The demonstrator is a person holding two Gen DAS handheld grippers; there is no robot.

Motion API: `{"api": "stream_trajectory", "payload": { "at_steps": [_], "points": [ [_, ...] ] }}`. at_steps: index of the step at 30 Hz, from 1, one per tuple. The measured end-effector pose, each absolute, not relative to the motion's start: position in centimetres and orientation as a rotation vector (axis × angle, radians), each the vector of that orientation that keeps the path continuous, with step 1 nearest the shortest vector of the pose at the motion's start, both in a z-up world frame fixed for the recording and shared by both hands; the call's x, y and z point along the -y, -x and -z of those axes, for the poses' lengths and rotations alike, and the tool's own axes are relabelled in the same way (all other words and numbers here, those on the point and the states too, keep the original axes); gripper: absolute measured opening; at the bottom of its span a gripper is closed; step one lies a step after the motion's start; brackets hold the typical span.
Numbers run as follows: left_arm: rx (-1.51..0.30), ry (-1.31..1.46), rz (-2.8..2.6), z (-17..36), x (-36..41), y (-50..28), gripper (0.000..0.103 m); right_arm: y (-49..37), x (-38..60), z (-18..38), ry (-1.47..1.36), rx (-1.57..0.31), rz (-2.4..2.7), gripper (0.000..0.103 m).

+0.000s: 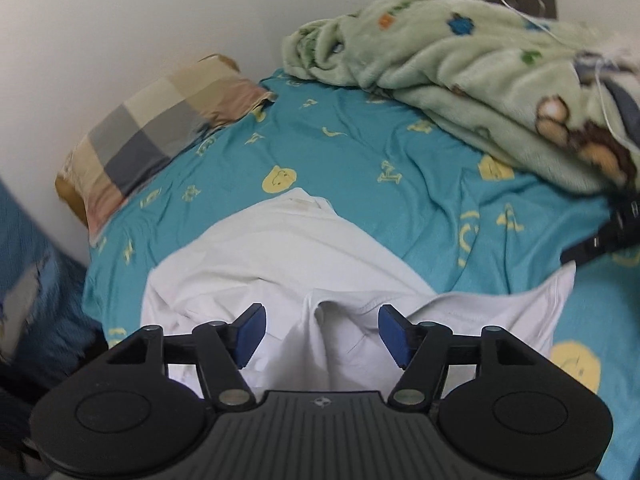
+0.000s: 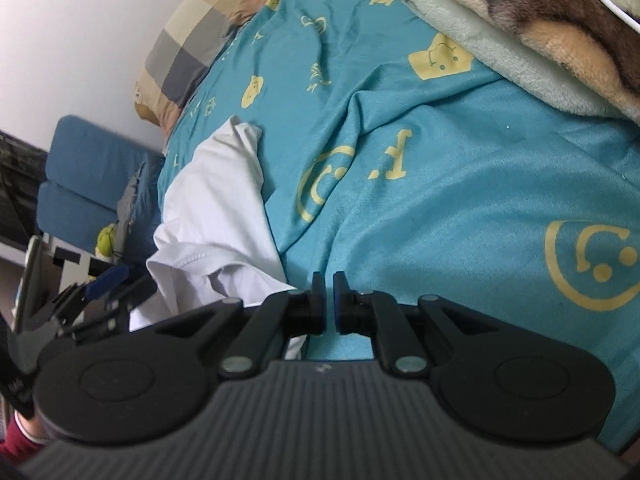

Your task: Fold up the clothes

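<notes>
White garment (image 1: 280, 256) on teal sheet (image 1: 360, 152); left gripper (image 1: 320, 334) jaws apart, right gripper (image 2: 328, 300) closed, empty.

Place: bedroom in a home.
Bed (image 1: 360, 152): covered by a teal sheet printed with yellow smiley faces and letters.
Pillow (image 1: 160, 128): checked case in beige, grey and pink, lying against the white wall (image 1: 120, 20).
Blanket (image 1: 460, 72): pale green fleece with cartoon animals, bunched on the bed.
Seat (image 2: 92, 176): blue upholstered cushions beside the bed.
</notes>
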State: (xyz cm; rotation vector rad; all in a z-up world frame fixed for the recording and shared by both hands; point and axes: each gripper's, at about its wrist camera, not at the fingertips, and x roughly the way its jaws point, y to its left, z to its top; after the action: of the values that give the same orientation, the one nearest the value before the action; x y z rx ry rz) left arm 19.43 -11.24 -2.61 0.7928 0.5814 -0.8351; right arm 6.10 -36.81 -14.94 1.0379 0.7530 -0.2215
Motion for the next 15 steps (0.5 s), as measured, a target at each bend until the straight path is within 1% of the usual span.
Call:
{"api": "stream_trajectory", "payload": {
  "at_steps": [3,6,8,11,12,13,14,15],
  "points": [
    [-0.541,-0.964,0.847,3.7,12.0,-18.8,0.065,-6.1,36.9,15.0,-1.053,-0.749,0.224,0.008],
    [-0.493,-1.154,0.857,5.9,13.5,-18.5,0.064,-6.1,36.9,15.1,-1.067,-0.753,0.221,0.008],
    [-0.483,-1.189,0.843,6.9,14.5,-19.0,0.064,-6.2,36.9,15.2,-1.076,-0.76,0.212,0.008],
    [-0.496,-1.139,0.804,7.7,15.9,-20.4,0.061,-6.5,36.7,15.4,-1.085,-0.778,0.181,0.009],
    [-0.506,-1.111,0.788,7.9,16.3,-20.9,0.057,-6.6,36.6,15.4,-1.081,-0.78,0.171,0.009],
    [-0.538,-1.087,0.767,8.2,16.5,-21.5,0.047,-6.7,36.5,15.3,-1.073,-0.778,0.165,0.009],
    [-0.583,-1.065,0.743,8.5,16.8,-22.0,0.041,-6.8,36.5,15.1,-1.065,-0.775,0.159,0.009],
    [-0.644,-1.038,0.714,8.9,16.9,-22.7,0.021,-6.9,36.4,15.0,-1.056,-0.771,0.153,0.009]
  ]
}}
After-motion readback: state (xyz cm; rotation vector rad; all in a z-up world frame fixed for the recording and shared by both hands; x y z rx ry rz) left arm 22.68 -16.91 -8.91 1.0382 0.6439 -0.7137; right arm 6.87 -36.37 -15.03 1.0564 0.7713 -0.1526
